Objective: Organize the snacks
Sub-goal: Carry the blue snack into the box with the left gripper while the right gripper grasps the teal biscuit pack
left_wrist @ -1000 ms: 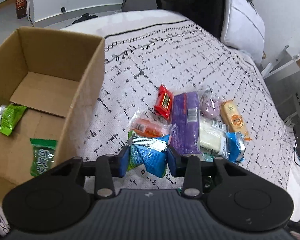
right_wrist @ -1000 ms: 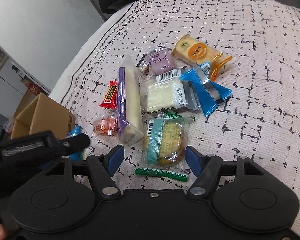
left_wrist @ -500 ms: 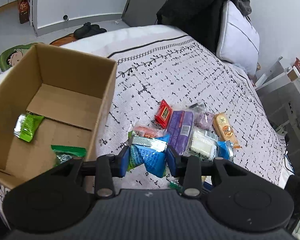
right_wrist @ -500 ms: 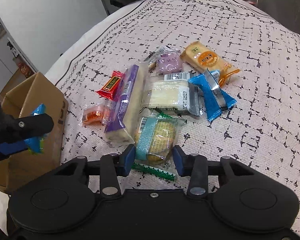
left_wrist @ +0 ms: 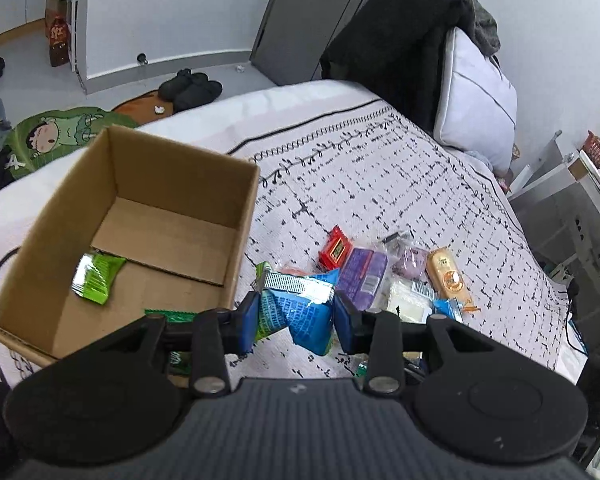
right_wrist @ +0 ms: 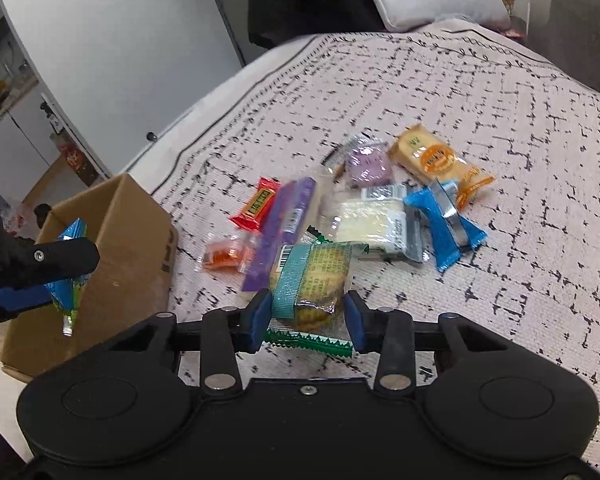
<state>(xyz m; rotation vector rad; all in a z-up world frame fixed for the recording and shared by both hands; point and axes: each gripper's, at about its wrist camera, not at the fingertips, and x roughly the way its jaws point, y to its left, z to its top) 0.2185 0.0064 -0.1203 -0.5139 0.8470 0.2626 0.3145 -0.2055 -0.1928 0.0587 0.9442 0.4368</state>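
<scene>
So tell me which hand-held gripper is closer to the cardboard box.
Left. The left hand-held gripper, holding a blue snack packet, hangs at the cardboard box wall; the right hand-held gripper grips a teal cracker packet farther right over the bed.

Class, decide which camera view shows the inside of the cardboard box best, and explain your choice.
The left wrist view: it looks down into the cardboard box, showing its floor and two green packets inside. The right wrist view shows only the box's outer walls and rim, partly hidden behind the left gripper holding a blue packet.
</scene>
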